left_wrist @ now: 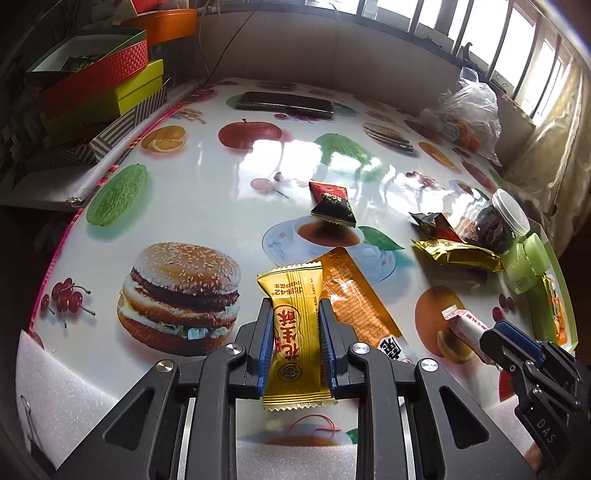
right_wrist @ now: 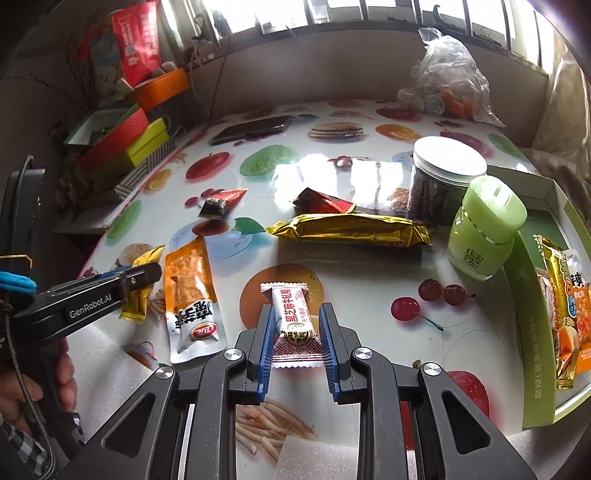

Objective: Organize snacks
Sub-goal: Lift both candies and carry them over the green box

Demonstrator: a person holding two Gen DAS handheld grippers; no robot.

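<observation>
Now the right gripper (right_wrist: 297, 325), pinching the white snack bar (right_wrist: 293, 317) lengthwise, sits nearer the green box (right_wrist: 532, 295) at its right than the left gripper (left_wrist: 295, 332), clamped on the yellow candy (left_wrist: 293, 332).

A phone (left_wrist: 284, 102) lies flat at twelve o'clock on the table (left_wrist: 207, 192), whose glossy cloth is printed with burgers and fruit. At ten o'clock, off the table's edge, boxes are stacked: a red one (left_wrist: 107, 72) on a yellow-green one (left_wrist: 142, 88), with an orange tub (left_wrist: 166, 24) behind. A binder clip (left_wrist: 27, 410) sits at seven o'clock on white foam (left_wrist: 62, 380). Windows (left_wrist: 461, 26) run along the top.
</observation>
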